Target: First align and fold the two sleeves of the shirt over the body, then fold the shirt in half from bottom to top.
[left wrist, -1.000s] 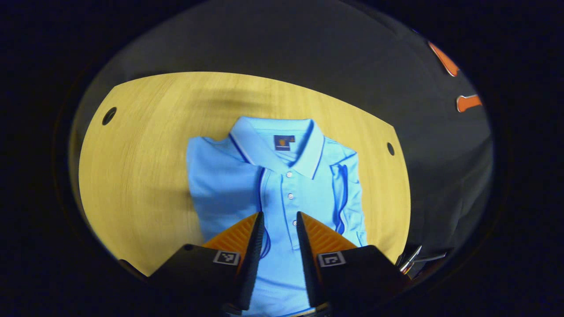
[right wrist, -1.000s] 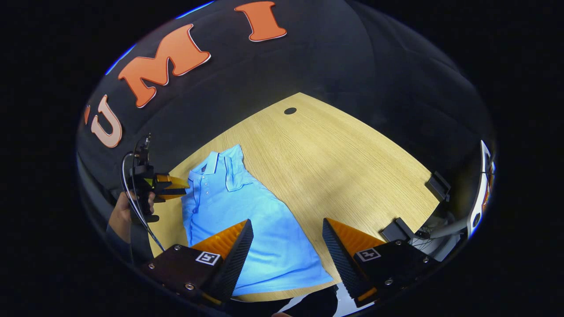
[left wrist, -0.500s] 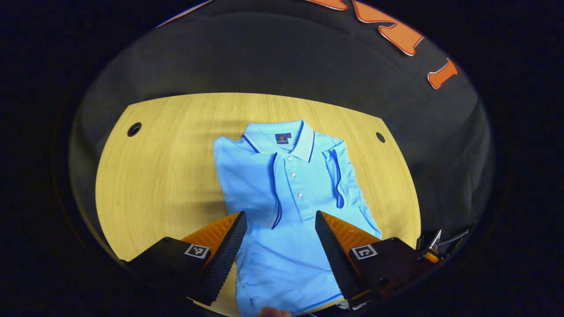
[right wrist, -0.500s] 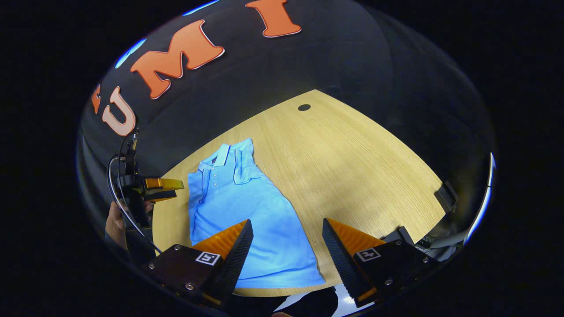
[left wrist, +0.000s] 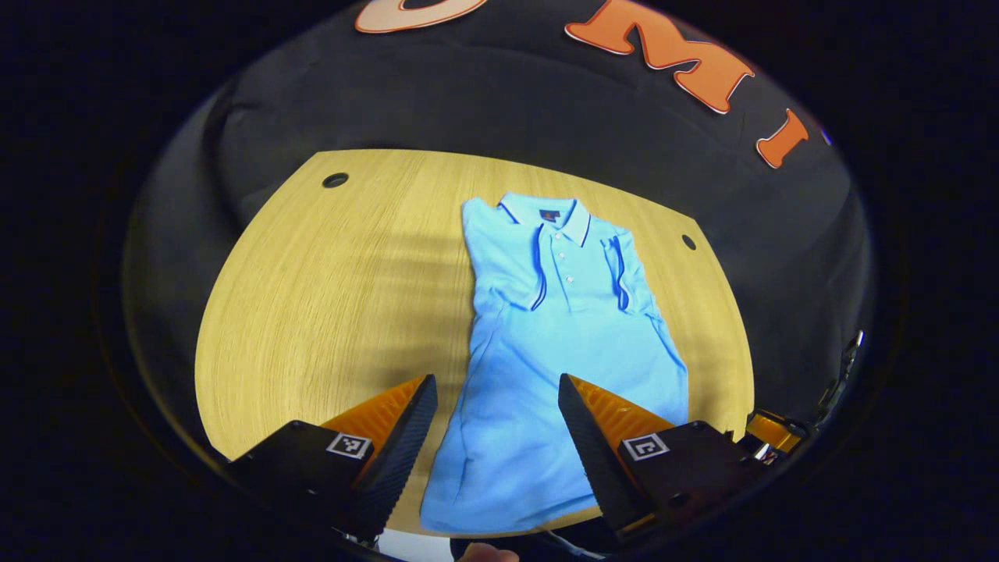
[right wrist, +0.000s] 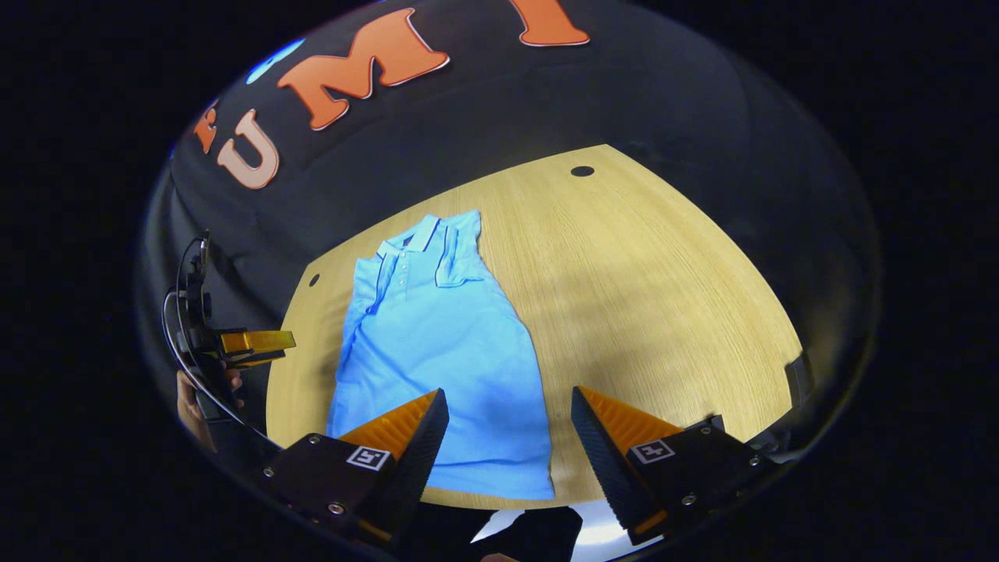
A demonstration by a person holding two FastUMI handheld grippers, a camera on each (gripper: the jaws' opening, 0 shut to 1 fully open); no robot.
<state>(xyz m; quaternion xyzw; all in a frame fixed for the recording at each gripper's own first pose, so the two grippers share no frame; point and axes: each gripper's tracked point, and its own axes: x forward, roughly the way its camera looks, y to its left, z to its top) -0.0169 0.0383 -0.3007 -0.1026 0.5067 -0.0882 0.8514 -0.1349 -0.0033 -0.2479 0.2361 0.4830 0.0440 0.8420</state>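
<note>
A light blue polo shirt point(left wrist: 562, 336) lies flat on the wooden table point(left wrist: 335, 304), collar toward the far edge, both sleeves folded in over the body. My left gripper point(left wrist: 495, 406) hovers open above the shirt's lower part, near the hem, with nothing between its fingers. In the right gripper view the same shirt point(right wrist: 437, 351) lies left of centre, and my right gripper point(right wrist: 507, 417) is open over its lower right edge, holding nothing. The left gripper point(right wrist: 250, 343) also shows there at the far left, off the table's side, held by a hand point(right wrist: 187, 398).
Round cable holes sit in the tabletop point(left wrist: 335, 180) point(left wrist: 688, 242) point(right wrist: 581, 171). Bare wood spreads left of the shirt in the left gripper view and right of it point(right wrist: 655, 297) in the right gripper view. The near table edge runs just below the hem.
The left gripper opened, let go of the sleeve and pulled back toward the hem; the shirt now looks farther off. The right gripper drew back slightly, still open.
</note>
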